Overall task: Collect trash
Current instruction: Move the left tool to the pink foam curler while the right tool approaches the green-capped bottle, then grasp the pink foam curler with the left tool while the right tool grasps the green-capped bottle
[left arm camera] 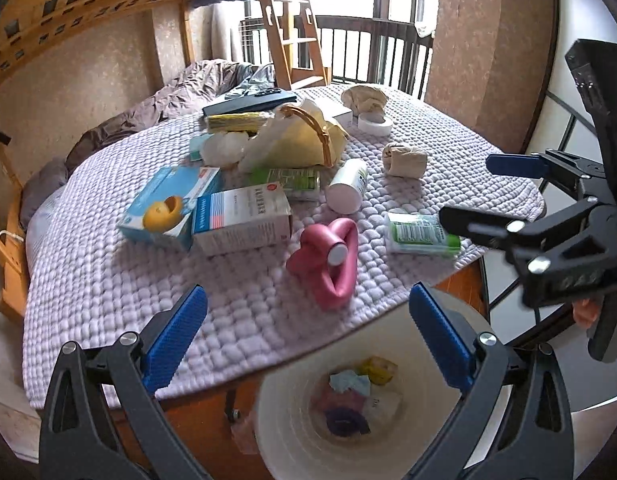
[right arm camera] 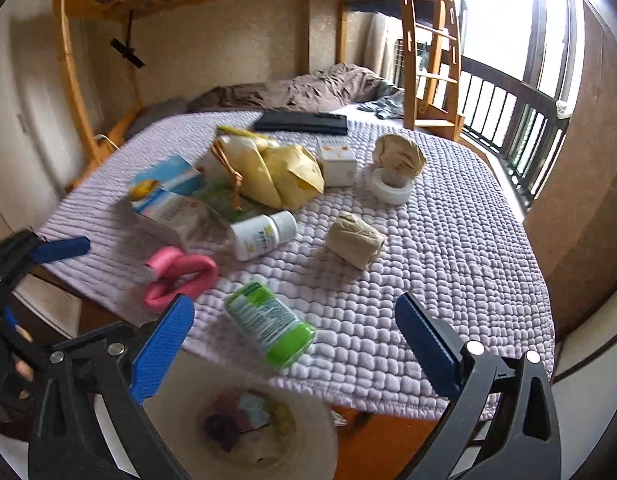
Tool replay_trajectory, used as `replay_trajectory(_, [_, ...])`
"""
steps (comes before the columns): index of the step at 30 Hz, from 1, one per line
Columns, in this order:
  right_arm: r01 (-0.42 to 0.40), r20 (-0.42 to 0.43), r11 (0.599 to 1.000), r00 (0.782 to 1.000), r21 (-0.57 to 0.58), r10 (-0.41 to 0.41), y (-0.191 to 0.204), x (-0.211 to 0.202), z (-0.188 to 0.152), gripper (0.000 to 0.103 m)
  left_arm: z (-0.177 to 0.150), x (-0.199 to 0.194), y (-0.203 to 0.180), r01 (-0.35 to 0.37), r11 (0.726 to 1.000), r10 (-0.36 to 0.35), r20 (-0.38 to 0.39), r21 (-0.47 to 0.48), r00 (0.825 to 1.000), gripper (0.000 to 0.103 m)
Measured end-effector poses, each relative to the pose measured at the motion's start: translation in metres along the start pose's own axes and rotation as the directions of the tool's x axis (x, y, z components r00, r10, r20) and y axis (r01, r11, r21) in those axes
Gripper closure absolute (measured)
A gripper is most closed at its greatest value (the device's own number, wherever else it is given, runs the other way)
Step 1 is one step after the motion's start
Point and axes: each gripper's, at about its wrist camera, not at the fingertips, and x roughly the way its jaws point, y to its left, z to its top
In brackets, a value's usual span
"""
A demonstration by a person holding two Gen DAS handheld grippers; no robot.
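Cluttered bed point(left arm camera: 108, 292) under a lilac quilt.
On it: green-capped bottle point(right arm camera: 270, 320), white bottle point(right arm camera: 262, 234), pink tube point(left arm camera: 328, 258), boxes point(left arm camera: 240, 218), crumpled paper point(right arm camera: 354, 240).

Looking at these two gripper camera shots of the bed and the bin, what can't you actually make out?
- Items in the white bin: blurred in both views, only colored scraps show.
- Label text on the green bottle and white bottle: too small and soft.
- Right gripper in the left wrist view: cut off by the right edge.
- Yellow paper bag: hides what lies behind it, left wrist view.
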Motion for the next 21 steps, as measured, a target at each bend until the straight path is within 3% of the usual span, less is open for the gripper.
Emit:
replay_trajectory(3, [-0.014, -0.011, 1.0, 1.0, 0.003, 0.014, 0.004, 0.011, -0.004, 0.006, 0.006, 0.006, 0.002, 0.004, 1.0, -0.004, -0.001, 0.025, 1.0, 0.001])
replay_trajectory(6, [-0.018, -0.026, 1.0, 1.0, 0.009, 0.018, 0.006, 0.019, -0.01, 0.014, 0.008, 0.016, 0.0, -0.001, 0.999, 0.001, -0.006, 0.044, 1.0, 0.002])
replay_trajectory(14, [-0.054, -0.054, 0.997, 0.997, 0.054, 0.057, 0.003, 0.037, -0.015, 0.023, 0.008, 0.037, -0.003, 0.027, 0.997, -0.025, -0.037, 0.07, 0.999, 0.015])
replay_trajectory(21, [-0.1, -0.069, 0.993, 0.992, 0.063, 0.104, 0.007, 0.046, -0.015, 0.028, 0.007, 0.04, -0.004, 0.041, 0.994, -0.037, -0.035, 0.099, 0.999, 0.016])
